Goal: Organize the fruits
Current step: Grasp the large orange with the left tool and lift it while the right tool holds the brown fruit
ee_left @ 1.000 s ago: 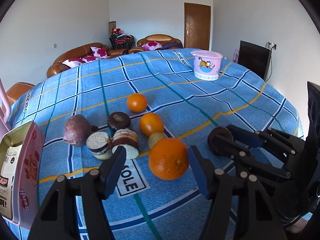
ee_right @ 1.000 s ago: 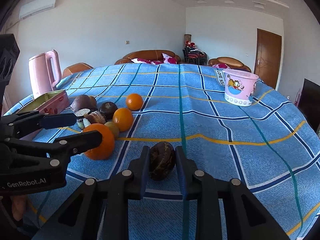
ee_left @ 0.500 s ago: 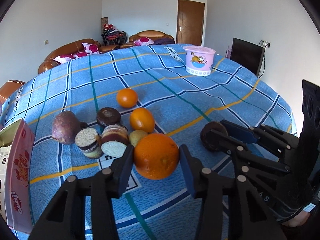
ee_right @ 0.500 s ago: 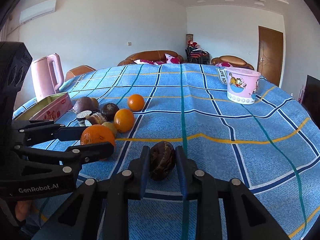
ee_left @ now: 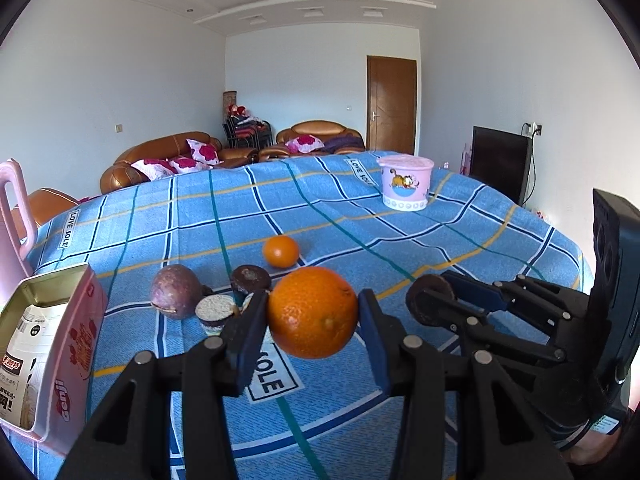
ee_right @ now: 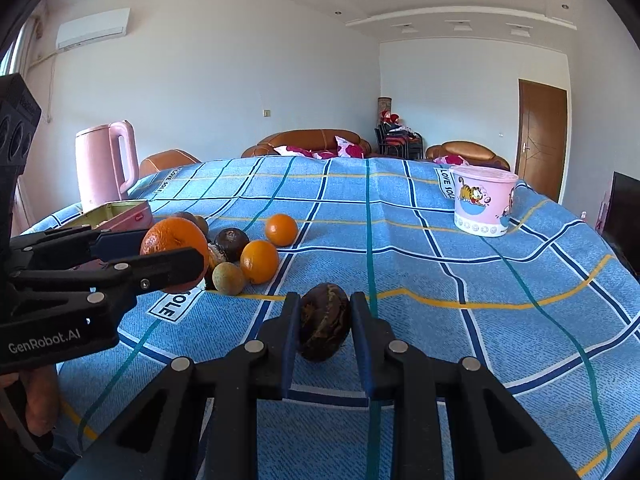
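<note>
My left gripper is shut on a large orange; the right wrist view shows that same orange at its left, clamped in the left gripper. My right gripper is shut on a dark brown wrinkled fruit low over the blue checked cloth. A cluster lies beyond: two small oranges, a pale green fruit, a dark round fruit, a purple fruit and a cut half.
A pink cartoon-cat tub stands at the far right of the table. An open pink tin lies at the left edge, with a pink kettle behind it. Sofas, a door and a dark screen are beyond.
My left gripper has closed on the large orange and tipped upward with it. The right gripper has kept its hold on the dark fruit and barely moved.
</note>
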Demonstrator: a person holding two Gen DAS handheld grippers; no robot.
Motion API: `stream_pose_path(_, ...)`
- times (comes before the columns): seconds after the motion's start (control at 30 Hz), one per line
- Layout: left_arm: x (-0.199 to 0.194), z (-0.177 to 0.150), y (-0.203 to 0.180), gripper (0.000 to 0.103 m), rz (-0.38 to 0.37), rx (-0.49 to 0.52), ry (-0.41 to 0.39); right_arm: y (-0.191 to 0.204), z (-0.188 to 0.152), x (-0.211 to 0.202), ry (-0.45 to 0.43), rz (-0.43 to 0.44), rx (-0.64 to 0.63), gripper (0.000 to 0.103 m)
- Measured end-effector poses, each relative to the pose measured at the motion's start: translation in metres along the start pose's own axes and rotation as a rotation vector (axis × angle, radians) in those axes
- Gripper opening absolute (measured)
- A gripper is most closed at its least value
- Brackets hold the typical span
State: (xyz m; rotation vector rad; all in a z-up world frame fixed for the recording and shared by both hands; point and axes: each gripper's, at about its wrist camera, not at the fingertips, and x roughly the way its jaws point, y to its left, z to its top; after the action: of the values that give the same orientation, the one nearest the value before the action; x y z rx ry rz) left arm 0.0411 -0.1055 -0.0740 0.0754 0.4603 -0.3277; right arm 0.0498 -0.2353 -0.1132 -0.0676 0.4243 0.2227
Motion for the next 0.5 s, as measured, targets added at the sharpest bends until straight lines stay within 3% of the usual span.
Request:
stream_pose_path(0.23,-0.014,-0.002,0.007,0.047,0.03,-0.031,-0.08,0.013,0.004,-0.01,-0.055,0.011,-0.041,0.027)
stream_pose_path(0.5,-0.021,-0.004,0.021,0.047,0.051,-0.074,-0.091,0.023,0.008,-0.015,-0.087,0.05,-0.034,0.027)
